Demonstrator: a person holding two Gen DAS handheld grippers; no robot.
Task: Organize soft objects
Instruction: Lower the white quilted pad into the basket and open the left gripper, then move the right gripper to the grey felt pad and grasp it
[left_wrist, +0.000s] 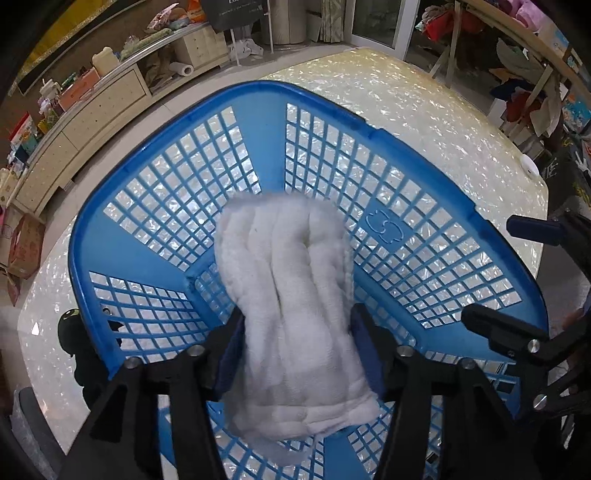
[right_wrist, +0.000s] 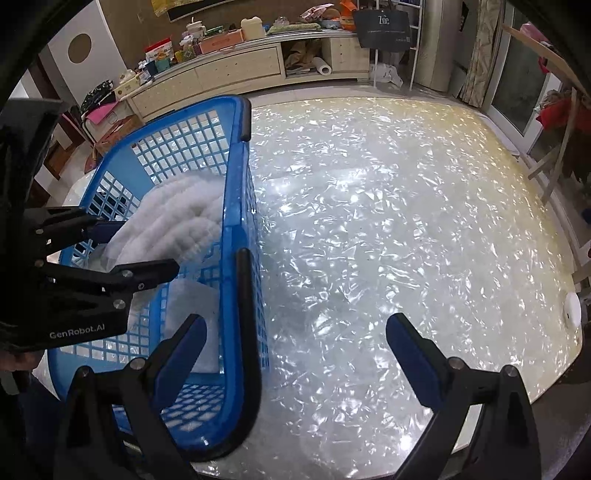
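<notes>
A blue plastic basket (left_wrist: 258, 110) stands on the shiny pearl table (right_wrist: 369, 221). Inside it a folded white fluffy towel (left_wrist: 295, 295) leans from the basket floor up against the far wall. My left gripper (left_wrist: 295, 328) points down into the basket, open, with the towel's narrow middle between its pads and close to both. In the right wrist view the left gripper (right_wrist: 136, 251) reaches in from the left around the towel (right_wrist: 177, 221). My right gripper (right_wrist: 295, 332) is open and holds nothing. The basket's near rim with a black handle (right_wrist: 245, 295) runs between its fingers.
A small black plush toy (left_wrist: 70, 325) sits on the table just outside the basket's left wall. A white round disc (right_wrist: 572, 314) lies near the table's right edge. A low sideboard (right_wrist: 236, 70) with clutter stands beyond the table, and racks of clothes stand at the right.
</notes>
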